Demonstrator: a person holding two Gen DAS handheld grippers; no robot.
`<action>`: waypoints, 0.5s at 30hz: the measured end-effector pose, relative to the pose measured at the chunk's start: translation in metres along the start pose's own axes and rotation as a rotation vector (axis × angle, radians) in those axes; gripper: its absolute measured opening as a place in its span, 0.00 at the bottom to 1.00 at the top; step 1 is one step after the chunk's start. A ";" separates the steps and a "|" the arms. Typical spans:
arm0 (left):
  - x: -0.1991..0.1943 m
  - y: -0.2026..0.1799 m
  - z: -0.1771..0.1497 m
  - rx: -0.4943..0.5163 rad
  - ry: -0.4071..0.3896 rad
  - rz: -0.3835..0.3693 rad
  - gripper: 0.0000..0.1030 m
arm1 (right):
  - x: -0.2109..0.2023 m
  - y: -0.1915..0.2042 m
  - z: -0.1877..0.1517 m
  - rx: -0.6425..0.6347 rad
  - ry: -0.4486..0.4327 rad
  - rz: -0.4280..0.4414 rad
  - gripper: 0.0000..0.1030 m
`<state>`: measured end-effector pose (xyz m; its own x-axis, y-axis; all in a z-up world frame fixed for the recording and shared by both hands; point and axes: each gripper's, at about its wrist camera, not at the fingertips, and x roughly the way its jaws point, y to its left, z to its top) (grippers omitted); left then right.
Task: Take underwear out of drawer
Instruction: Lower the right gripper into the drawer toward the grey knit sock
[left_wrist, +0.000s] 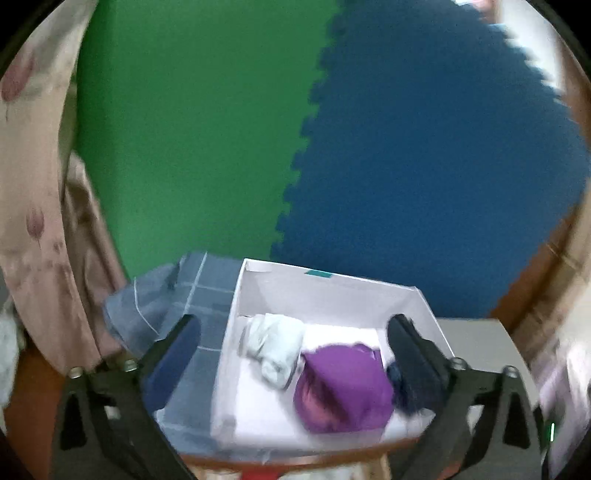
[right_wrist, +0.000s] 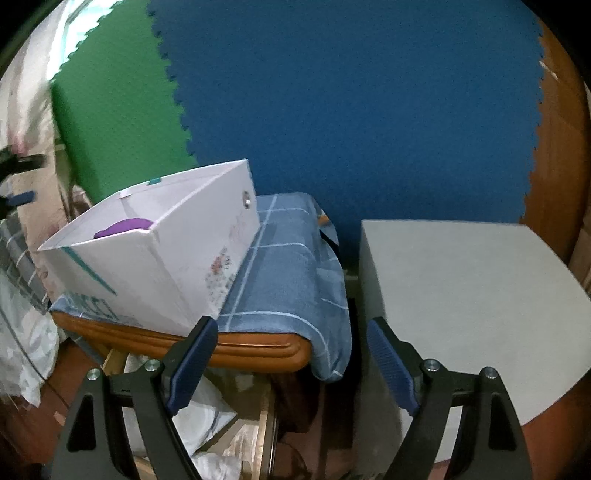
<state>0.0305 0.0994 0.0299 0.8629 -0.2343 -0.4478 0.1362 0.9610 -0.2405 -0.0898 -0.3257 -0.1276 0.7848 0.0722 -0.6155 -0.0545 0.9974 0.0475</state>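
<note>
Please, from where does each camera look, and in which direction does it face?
Left wrist: above the white box, looking down at a purple garment and white garment; open left gripper shows.
Right wrist: beside the box, facing the blue mat; open right gripper shows.
Shared: box, purple garment, checked cloth, grey block.

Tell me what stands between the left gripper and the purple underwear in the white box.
Nothing visible does. The left gripper hangs open above the white box, whose top is open, and the purple underwear lies uncovered on the box floor between a white garment and a dark one, which is partly behind the gripper's right finger.
</note>
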 end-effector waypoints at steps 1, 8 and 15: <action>-0.019 0.005 -0.010 0.030 -0.025 -0.003 0.99 | -0.001 0.003 0.000 -0.016 -0.006 0.004 0.83; -0.096 0.049 -0.093 0.065 -0.063 0.025 0.99 | -0.008 0.084 -0.017 -0.305 -0.015 0.124 0.83; -0.115 0.073 -0.169 0.081 -0.009 0.053 0.99 | 0.025 0.191 -0.074 -0.589 0.217 0.358 0.83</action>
<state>-0.1413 0.1719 -0.0814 0.8743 -0.1818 -0.4501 0.1286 0.9808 -0.1464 -0.1258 -0.1327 -0.1921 0.5191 0.3332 -0.7871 -0.6571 0.7445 -0.1182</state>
